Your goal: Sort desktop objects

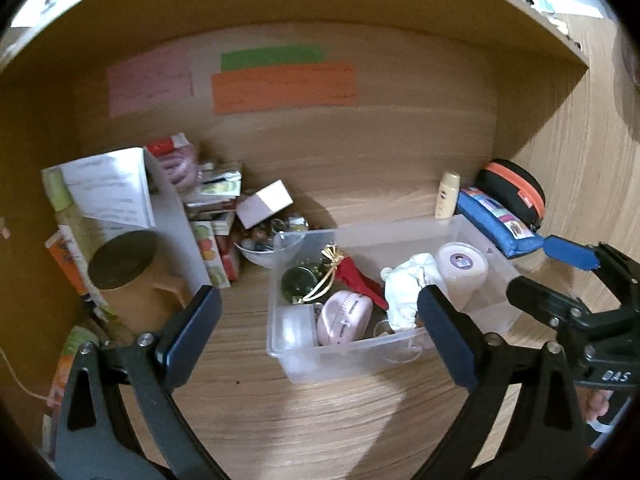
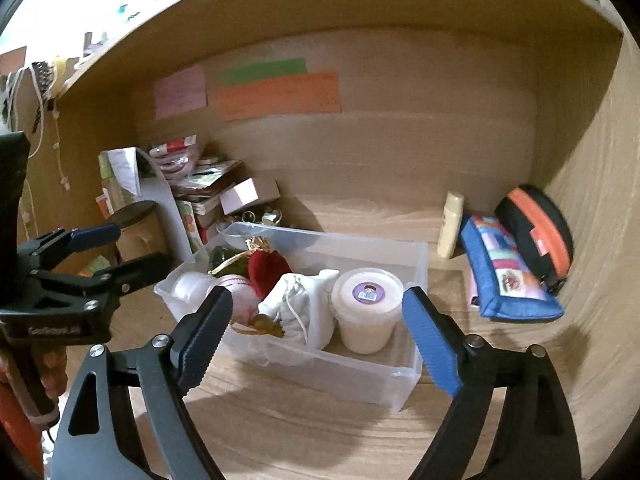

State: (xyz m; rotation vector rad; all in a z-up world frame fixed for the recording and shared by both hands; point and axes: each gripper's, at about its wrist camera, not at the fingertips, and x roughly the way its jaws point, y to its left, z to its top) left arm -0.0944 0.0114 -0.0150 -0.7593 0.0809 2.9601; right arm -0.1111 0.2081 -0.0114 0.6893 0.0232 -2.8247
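A clear plastic bin [image 1: 352, 364] [image 2: 360, 378] stands on the wooden shelf floor. It holds a white lidded tub [image 1: 464, 268] [image 2: 368, 304], a white drawstring pouch [image 1: 404, 288] [image 2: 296, 304], a red pouch with gold cord [image 1: 352, 272] [image 2: 266, 266], a pink round case [image 1: 344, 318] and a dark green tin [image 1: 298, 278]. My left gripper [image 1: 316, 300] [image 2: 136, 246] is open in front of the bin's left half, with nothing between its pads. My right gripper [image 2: 318, 300] [image 1: 536, 266] is open before the bin's right end, also holding nothing.
At the right wall lie a blue patchwork pouch [image 2: 504, 272], a black-and-orange round case [image 2: 536, 236] and a cream bottle [image 2: 450, 224]. At the left stand a brown canister [image 1: 124, 272], papers, stacked boxes [image 1: 216, 200] and a glass bowl [image 1: 264, 248]. Coloured notes [image 1: 280, 84] hang on the back panel.
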